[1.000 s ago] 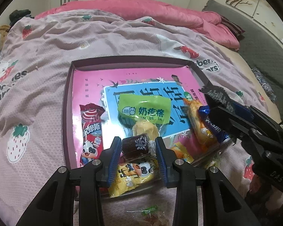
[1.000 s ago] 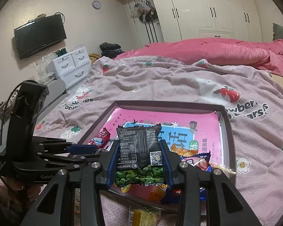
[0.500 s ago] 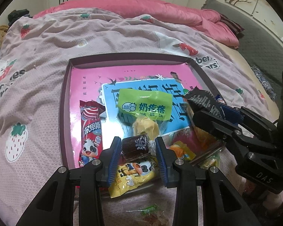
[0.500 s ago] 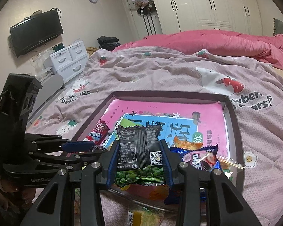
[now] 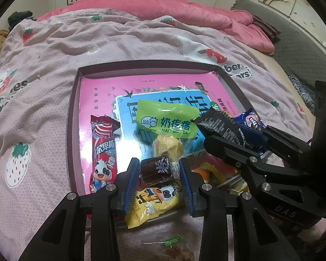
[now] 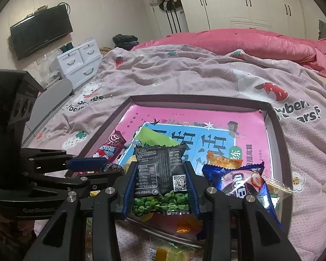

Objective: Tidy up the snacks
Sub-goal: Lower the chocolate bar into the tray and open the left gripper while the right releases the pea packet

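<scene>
Left gripper (image 5: 159, 171): jaws narrowed onto a small dark brown wrapped candy (image 5: 156, 169), blue pads touching both ends; candy held above the near edge of the shallow dark-rimmed tray with pink printed floor (image 5: 72, 117).

Directly below its fingers: yellow cartoon-cow snack packet (image 5: 151, 203). Ahead: green milk-snack bag (image 5: 167, 120) with a yellow lump under it. Ahead-left: long red cow-print snack stick (image 5: 103, 150), lying flat in the tray.

Right gripper (image 6: 160, 183): clamped on a black green-pea snack bag (image 6: 160, 178), pads pressing both side edges, bag upright over the tray's near edge. Just right of its fingers: blue strawberry-print wrapper (image 6: 241, 181), orange packet (image 6: 223, 161) beyond it.

Tray rests on a pink strawberry-print bedspread (image 6: 184, 78).
</scene>
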Motion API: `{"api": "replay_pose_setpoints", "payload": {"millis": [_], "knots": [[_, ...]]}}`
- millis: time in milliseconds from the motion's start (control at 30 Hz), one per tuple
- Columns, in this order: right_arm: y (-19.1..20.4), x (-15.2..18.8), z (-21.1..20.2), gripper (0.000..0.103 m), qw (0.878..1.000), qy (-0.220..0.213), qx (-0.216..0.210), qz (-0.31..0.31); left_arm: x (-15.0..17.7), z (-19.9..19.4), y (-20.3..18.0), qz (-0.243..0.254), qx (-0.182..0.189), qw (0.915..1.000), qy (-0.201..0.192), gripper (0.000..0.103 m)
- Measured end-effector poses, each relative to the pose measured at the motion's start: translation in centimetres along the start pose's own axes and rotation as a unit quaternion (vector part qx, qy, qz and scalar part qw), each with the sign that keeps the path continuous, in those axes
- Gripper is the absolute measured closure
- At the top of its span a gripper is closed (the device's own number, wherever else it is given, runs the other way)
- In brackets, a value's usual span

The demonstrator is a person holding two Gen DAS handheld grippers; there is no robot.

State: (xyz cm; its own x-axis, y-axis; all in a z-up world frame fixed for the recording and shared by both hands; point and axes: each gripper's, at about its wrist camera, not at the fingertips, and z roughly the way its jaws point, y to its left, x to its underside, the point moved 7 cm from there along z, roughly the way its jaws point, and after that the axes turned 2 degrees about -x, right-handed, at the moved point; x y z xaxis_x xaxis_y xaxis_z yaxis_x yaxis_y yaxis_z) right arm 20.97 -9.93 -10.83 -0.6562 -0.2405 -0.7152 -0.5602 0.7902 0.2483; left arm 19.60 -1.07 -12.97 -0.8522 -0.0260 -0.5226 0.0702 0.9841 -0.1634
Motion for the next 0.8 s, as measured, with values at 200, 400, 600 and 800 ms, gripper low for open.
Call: {"api": "replay_pose_setpoints", "payload": {"millis": [200,400,600,800], "knots": [[0.08,0.12,0.24,0.061,1.000,0.001,-0.001,-0.002,-0.01,-0.04,0.01,-0.001,0.001,1.0000,0.000,0.065],[0.28,0.14,0.35,0.061,1.000,0.003,0.000,-0.007,0.02,-0.05,0.02,-0.002,0.001,1.0000,0.001,0.065],[0.24,0.13,0.26,0.061,1.000,0.002,-0.001,-0.006,0.03,-0.04,0.00,-0.001,0.001,1.0000,0.001,0.064],[-0.01,0.20,-0.23,0.061,1.000,0.000,0.000,-0.005,0.06,-0.03,0.01,-0.002,0.002,1.0000,0.002,0.064]]}}
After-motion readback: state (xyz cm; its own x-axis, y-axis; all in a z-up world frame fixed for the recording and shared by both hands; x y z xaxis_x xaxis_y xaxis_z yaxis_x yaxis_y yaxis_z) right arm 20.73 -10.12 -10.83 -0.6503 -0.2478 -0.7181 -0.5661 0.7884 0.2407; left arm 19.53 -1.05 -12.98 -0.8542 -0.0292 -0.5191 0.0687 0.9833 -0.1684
